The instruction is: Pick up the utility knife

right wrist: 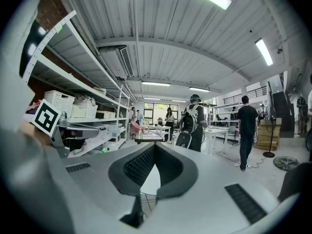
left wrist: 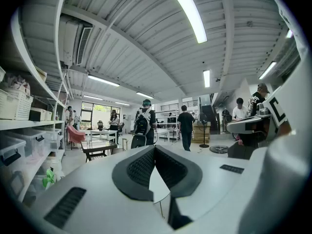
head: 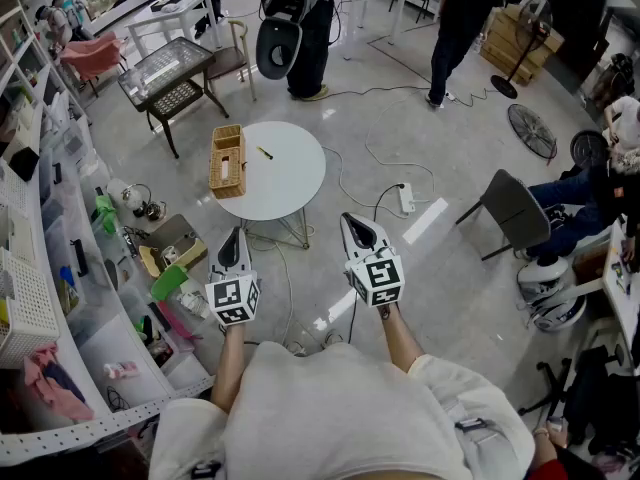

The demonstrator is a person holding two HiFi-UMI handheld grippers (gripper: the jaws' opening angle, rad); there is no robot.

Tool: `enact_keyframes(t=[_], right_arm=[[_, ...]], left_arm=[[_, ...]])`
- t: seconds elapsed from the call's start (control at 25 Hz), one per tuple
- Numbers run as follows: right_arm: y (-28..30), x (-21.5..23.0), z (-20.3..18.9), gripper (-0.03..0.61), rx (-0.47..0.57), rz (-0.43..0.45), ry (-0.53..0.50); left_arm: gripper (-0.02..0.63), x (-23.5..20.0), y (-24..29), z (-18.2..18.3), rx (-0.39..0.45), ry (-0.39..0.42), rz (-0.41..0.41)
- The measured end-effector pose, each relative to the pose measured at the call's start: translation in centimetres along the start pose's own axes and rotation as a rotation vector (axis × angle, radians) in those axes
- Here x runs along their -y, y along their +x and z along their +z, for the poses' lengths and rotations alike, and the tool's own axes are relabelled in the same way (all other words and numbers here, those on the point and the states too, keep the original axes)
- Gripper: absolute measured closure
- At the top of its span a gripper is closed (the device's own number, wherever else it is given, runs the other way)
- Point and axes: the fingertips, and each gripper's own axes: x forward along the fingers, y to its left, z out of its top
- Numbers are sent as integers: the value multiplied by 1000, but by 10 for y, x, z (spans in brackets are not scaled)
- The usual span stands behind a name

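Note:
The utility knife (head: 264, 153), small and yellow and black, lies on the round white table (head: 290, 183) ahead of me, right of a wicker basket (head: 228, 161). Both grippers are held level in front of my body, well short of the table. My left gripper (head: 234, 233) is shut with nothing in it; its jaws meet at the tip in the left gripper view (left wrist: 154, 147). My right gripper (head: 352, 218) is also shut and empty (right wrist: 155, 144). A slice of the white table (right wrist: 147, 177) shows through the gap below the pads.
Shelves with bins and clutter (head: 60, 268) line the left side. A power strip (head: 406, 200) and cables lie on the floor right of the table. A grey chair (head: 510, 213) stands at the right. People (head: 455, 18) stand beyond, near a glass-topped table (head: 165, 68).

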Motion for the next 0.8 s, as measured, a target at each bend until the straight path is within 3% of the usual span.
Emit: enact_keyframes(t=[0.8], right_arm=[[9,-26,7,548,11,-11,-13]], left_arm=[[592,-17,-4,4,16,3,-34]])
